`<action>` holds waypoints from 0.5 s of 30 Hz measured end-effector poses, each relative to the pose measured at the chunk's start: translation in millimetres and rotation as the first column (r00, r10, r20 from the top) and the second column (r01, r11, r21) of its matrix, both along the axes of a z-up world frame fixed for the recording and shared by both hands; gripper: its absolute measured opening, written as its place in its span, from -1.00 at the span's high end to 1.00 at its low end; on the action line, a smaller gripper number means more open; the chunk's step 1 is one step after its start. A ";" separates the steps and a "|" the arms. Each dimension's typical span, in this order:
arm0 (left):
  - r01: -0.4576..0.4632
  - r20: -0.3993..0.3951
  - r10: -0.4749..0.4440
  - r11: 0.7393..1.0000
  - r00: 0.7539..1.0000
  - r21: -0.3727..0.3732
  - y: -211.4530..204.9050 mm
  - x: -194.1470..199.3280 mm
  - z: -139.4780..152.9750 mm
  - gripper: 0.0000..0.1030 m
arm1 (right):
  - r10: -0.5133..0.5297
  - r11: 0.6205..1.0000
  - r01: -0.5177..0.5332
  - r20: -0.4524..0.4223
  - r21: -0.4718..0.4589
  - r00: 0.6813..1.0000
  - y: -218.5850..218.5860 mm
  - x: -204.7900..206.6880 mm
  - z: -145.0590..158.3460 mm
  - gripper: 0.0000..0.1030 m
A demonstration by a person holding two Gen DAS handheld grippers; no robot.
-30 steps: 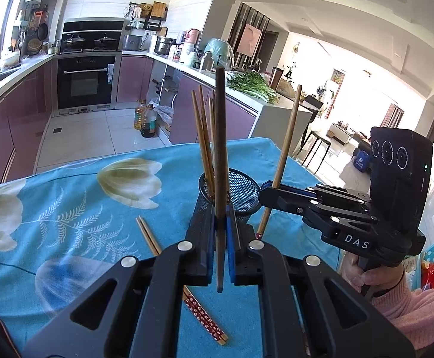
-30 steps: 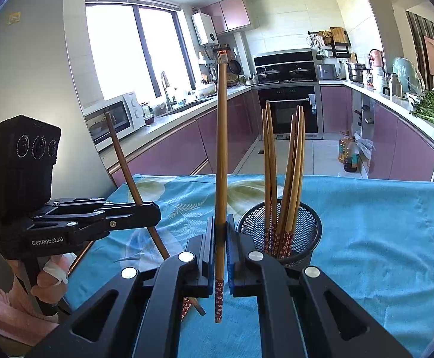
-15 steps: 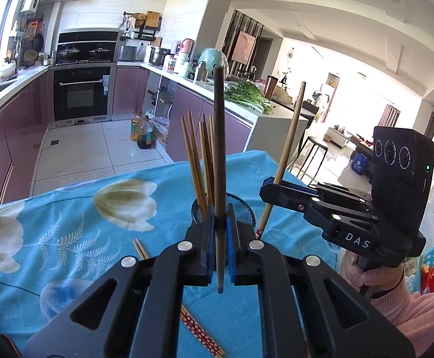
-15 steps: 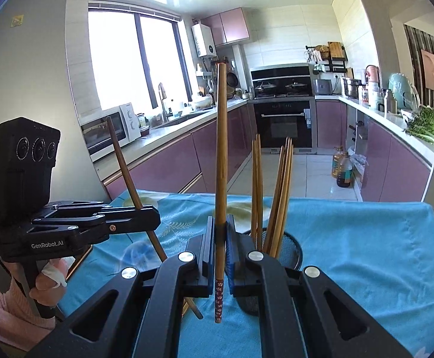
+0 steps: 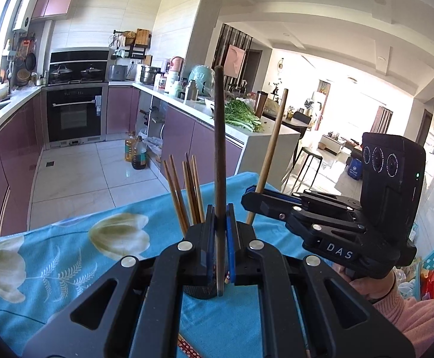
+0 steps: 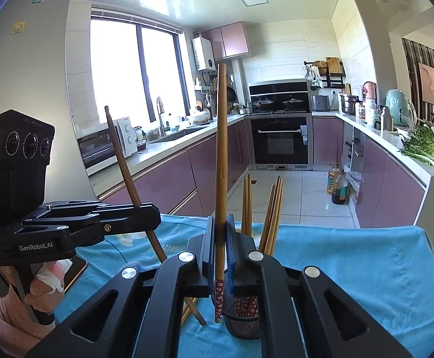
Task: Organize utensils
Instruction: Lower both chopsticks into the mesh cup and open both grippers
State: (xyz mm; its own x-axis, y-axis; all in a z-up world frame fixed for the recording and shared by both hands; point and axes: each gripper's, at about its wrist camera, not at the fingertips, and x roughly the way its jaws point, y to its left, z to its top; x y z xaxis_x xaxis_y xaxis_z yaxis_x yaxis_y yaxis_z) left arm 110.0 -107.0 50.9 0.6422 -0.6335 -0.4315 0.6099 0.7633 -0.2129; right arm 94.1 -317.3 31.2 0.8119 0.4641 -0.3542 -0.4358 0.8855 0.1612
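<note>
Chopstick transfer to mesh holder [image 6: 242, 317]

L gripper [image 5: 220, 249] clamps dark chopstick [image 5: 219, 149], R gripper [image 6: 220, 256] clamps light chopstick [image 6: 220, 164]; both held upright for vertical insertion.

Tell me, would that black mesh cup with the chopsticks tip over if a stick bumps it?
Possibly. The mesh cup looks light and narrow, and its chopsticks stand tall above the rim, so it seems top-heavy. The tablecloth may grip its base, favouring tipping over sliding.

Daylight is entering through the window [image 6: 133, 80] and overexposing its panes; the living area right of the kitchen counter [image 5: 264, 131] is likewise washing out. Fisheye distortion is bending straight lines near the dark, vignetted frame edges. Focus is holding sharp, without motion blur.
</note>
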 end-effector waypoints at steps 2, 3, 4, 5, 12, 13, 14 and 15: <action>-0.001 0.010 0.001 1.000 1.000 -0.001 -3.3 1.4 4.8 0.85 | 0.003 1.000 -0.003 0.005 0.004 1.000 -0.1 1.9 3.2 0.89; 0.001 0.016 -0.001 1.000 1.000 0.000 -5.0 1.5 7.5 0.85 | 0.004 1.000 -0.004 0.008 0.006 1.000 -1.0 1.9 3.5 0.89; 0.001 0.024 -0.001 1.000 1.000 0.002 -6.7 1.4 9.9 0.85 | 0.003 1.000 -0.003 0.010 0.006 1.000 -1.5 3.5 4.6 0.89; 0.001 0.031 -0.001 1.000 1.000 0.004 -8.7 1.2 12.2 0.85 | 0.002 1.000 -0.002 0.013 0.005 1.000 -1.2 3.5 5.4 0.89; -0.014 0.059 0.013 1.000 0.998 0.018 -19.3 8.4 17.4 0.85 | -0.012 1.000 0.012 0.007 0.008 1.000 -2.7 12.2 1.2 0.89; -0.022 0.062 0.020 0.999 0.998 0.025 -21.1 9.2 16.2 0.85 | -0.015 1.000 0.015 0.003 0.009 1.000 -2.4 13.9 -0.1 0.89; -0.031 0.064 0.029 0.999 0.998 0.036 -23.1 10.4 13.9 0.85 | -0.016 1.000 0.016 -0.003 0.009 1.000 -2.8 17.5 -1.1 0.89; -0.038 0.063 0.035 0.998 0.997 0.044 -26.1 10.6 12.6 0.85 | -0.019 1.000 0.019 -0.010 0.009 1.000 -2.3 20.3 -3.1 0.89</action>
